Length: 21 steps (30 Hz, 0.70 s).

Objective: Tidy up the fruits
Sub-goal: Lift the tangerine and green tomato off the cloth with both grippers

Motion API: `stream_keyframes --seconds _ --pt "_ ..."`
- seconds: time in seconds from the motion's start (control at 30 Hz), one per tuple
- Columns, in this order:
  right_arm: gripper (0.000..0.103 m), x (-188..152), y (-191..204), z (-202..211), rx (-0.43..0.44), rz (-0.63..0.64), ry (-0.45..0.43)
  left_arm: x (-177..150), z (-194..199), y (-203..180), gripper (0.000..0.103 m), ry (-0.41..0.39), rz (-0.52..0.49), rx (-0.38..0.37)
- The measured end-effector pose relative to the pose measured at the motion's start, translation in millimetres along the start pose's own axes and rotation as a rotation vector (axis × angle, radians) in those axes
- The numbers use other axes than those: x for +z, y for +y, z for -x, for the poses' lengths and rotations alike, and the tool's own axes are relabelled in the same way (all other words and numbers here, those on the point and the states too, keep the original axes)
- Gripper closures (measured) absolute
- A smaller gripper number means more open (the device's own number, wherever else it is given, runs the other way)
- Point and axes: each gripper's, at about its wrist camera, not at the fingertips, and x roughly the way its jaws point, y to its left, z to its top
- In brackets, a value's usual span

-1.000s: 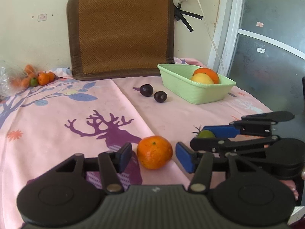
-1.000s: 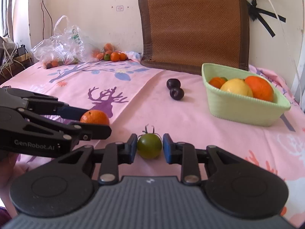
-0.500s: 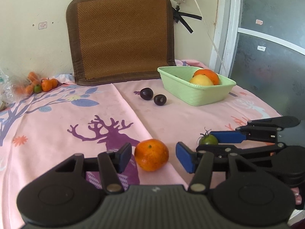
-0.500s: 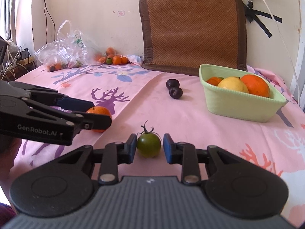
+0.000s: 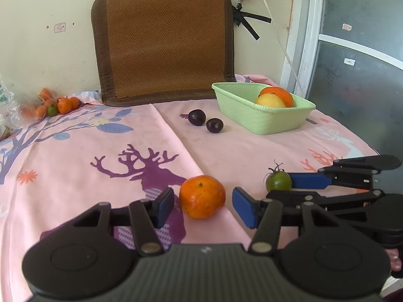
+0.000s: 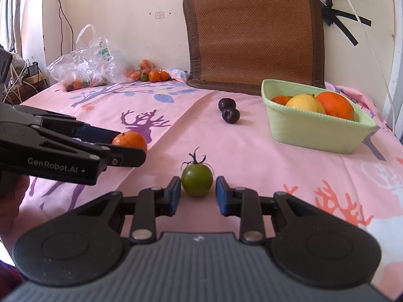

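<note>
An orange (image 5: pixel 202 196) lies on the pink cloth between the tips of my left gripper (image 5: pixel 203 199), which is open with a gap on each side of the fruit. A small green tomato (image 6: pixel 197 180) with a stem rests on the cloth at the tips of my right gripper (image 6: pixel 198 188). Its blue pads (image 6: pixel 175 196) stand about a tomato's width apart and do not press it. The green basket (image 6: pixel 314 130) at the right holds oranges and a yellow fruit. Two dark plums (image 6: pixel 229 110) lie left of it. The left gripper (image 6: pixel 129 146) reaches in from the left around the orange (image 6: pixel 129 139).
A heap of small oranges (image 5: pixel 58 104) and a plastic bag (image 6: pixel 85 63) of fruit sit at the back left. A brown woven mat (image 5: pixel 163 42) leans on the wall. The cloth's edge and a glass door (image 5: pixel 352 75) lie to the right. A hand (image 6: pixel 10 201) holds the left gripper.
My right gripper has drawn back a little, so the tomato now sits at its tips instead of deeper between the pads. The left gripper and the orange have stayed put.
</note>
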Motion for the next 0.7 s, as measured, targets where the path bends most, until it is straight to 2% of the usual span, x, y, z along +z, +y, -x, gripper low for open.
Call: stream_keyframes --seconds 0.23,0.7 --pt "0.070 -0.3 0.6 -0.5 -0.003 -0.003 -0.006 2.2 -4.0 -0.3 0.058 0.025 0.017 0.001" --pt "0.070 -0.7 0.2 -1.3 -0.003 -0.014 -0.013 5.6 -7.5 -3.9 0.061 0.066 0.038 0.045"
